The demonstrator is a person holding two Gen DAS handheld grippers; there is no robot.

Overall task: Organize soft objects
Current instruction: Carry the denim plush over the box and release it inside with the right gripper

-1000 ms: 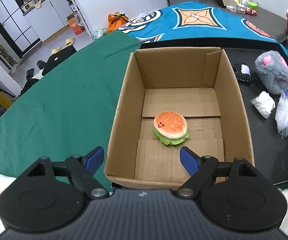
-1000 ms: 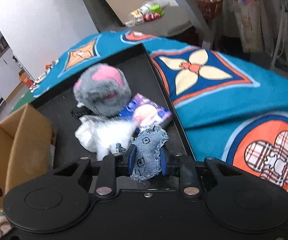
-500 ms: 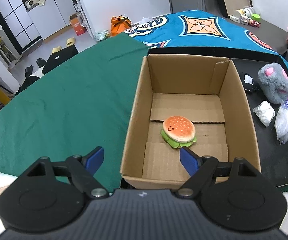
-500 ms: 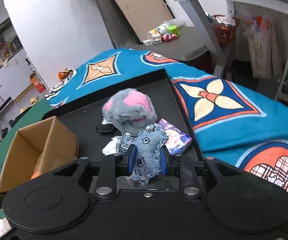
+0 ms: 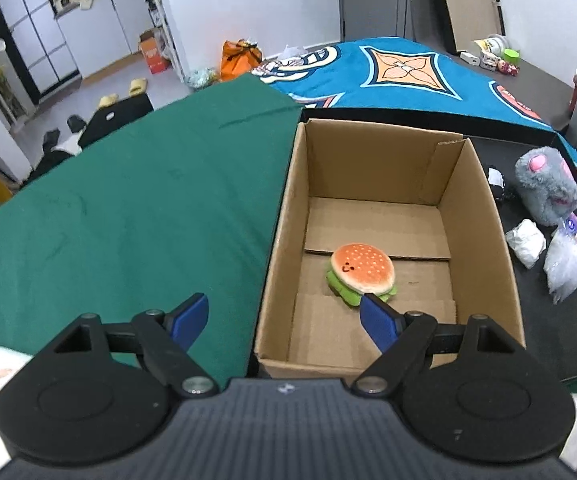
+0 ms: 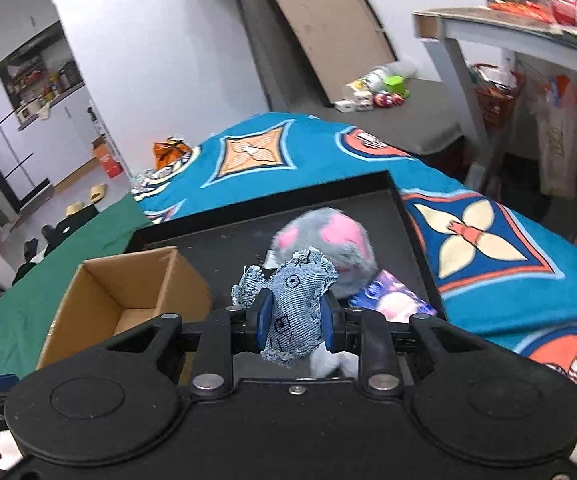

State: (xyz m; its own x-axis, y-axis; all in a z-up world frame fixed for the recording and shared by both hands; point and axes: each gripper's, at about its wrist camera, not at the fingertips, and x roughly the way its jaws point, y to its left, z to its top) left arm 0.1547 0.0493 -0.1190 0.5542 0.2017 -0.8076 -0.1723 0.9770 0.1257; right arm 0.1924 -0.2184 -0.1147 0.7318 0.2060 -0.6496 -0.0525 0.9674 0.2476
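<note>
Right tongs [image 6: 294, 322] clamped the frayed denim pouch [image 6: 294, 312], left tongs [image 5: 284, 320] apart; it might snag the brown cardboard box [image 6: 128, 288] rim.

An open cardboard box [image 5: 392, 240] sits on a black tray [image 5: 560, 328], with a burger plush [image 5: 362, 268] on its floor. The left gripper [image 5: 284, 320] hangs over the box's near left corner, jaws wide and empty. Right of the box lie a grey plush [image 5: 544, 188] and white bundles [image 5: 526, 242]. Green cloth [image 5: 128, 216] covers the left.
</note>
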